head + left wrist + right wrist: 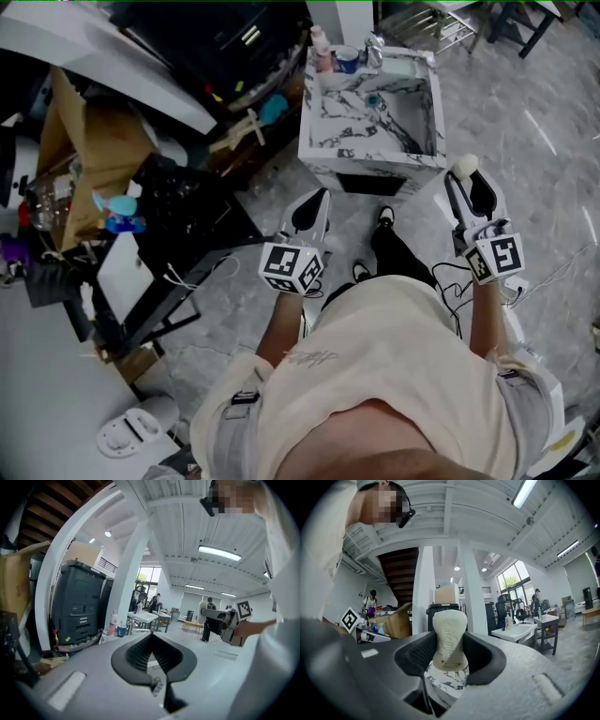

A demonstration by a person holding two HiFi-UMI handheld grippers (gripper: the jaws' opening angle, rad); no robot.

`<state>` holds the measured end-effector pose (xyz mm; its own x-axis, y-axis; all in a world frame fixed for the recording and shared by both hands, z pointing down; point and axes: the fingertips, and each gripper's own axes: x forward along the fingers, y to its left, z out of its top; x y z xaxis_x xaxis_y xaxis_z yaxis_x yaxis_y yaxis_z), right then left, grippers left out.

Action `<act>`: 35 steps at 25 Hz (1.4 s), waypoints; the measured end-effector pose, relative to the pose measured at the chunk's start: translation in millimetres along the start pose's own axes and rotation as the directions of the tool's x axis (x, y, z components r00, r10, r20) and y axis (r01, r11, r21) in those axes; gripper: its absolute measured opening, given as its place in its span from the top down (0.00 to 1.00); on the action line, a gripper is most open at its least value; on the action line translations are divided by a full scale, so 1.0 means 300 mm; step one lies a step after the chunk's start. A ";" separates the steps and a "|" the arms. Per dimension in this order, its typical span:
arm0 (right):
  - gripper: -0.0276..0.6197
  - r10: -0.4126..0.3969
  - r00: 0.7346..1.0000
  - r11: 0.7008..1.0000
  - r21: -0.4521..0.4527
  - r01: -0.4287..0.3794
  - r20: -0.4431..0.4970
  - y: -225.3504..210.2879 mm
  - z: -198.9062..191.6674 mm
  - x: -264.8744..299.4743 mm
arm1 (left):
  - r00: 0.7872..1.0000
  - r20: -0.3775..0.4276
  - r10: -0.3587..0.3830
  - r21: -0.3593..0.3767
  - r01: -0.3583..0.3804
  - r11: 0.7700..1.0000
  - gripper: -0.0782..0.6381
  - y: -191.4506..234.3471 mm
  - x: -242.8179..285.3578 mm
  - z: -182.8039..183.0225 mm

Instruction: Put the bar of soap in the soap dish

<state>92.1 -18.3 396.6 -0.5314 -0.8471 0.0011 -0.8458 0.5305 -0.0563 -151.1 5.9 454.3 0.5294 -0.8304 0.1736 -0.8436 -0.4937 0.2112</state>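
Note:
A cream bar of soap (465, 165) stands upright between the fingers of my right gripper (464, 178), which is shut on it. In the right gripper view the soap (449, 637) fills the gap of the right gripper (449, 645), with marble showing below it. The marble sink (323, 127) stands ahead of me on the floor. On its back rim lies a pale green tray (399, 67) that looks like the soap dish. My left gripper (322, 197) is held lower left of the sink, shut and holding nothing; in its own view the left gripper (152, 637) has its pads meeting.
A pink bottle (322, 49), a blue cup (347, 58) and the faucet (373, 47) stand on the sink's back rim. A black printer (216, 37), cardboard boxes (94, 150) and a dark cluttered table (187, 216) crowd the left. Grey floor tiles (534, 122) lie to the right.

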 end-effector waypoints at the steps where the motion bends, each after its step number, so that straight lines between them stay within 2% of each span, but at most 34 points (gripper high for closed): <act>1: 0.67 0.007 1.000 1.000 -0.003 -0.007 0.000 -0.019 -0.008 0.039 | 1.000 -0.008 0.010 0.008 -0.010 1.000 0.87 0.022 0.024 0.013; 7: 0.67 0.045 0.999 0.997 -0.068 -0.043 0.027 -0.183 -0.008 0.293 | 0.999 -0.034 0.034 0.052 -0.032 0.998 0.87 0.121 0.246 0.099; 16: 0.67 0.035 0.999 0.995 -0.091 -0.032 0.035 -0.422 0.004 0.496 | 1.000 -0.024 -0.017 0.084 0.019 0.996 0.87 0.152 0.590 0.227; 21: 0.67 -0.001 1.000 0.995 -0.097 0.001 0.003 -0.542 -0.022 0.530 | 0.999 -0.027 -0.027 0.066 0.029 0.997 0.87 0.172 0.705 0.249; 26: 0.67 0.015 0.999 0.992 -0.126 -0.021 -0.047 -0.624 -0.060 0.587 | 0.998 -0.043 -0.043 0.053 0.045 0.998 0.87 0.193 0.787 0.251; 31: 0.67 0.011 0.994 0.974 -0.224 -0.036 -0.111 -0.713 -0.095 0.691 | 0.997 -0.053 -0.055 0.049 0.058 0.997 0.87 0.231 0.847 0.255; 35: 0.67 0.034 0.982 0.949 -0.302 -0.089 -0.184 -0.758 -0.143 0.783 | 0.997 -0.052 -0.052 0.048 0.054 0.997 0.87 0.267 0.867 0.269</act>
<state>157.6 -336.5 452.5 -0.5593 -0.8085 0.1830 -0.7697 0.5885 0.2476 -88.2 -270.5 438.8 0.5764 -0.7892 0.2121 -0.8169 -0.5498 0.1742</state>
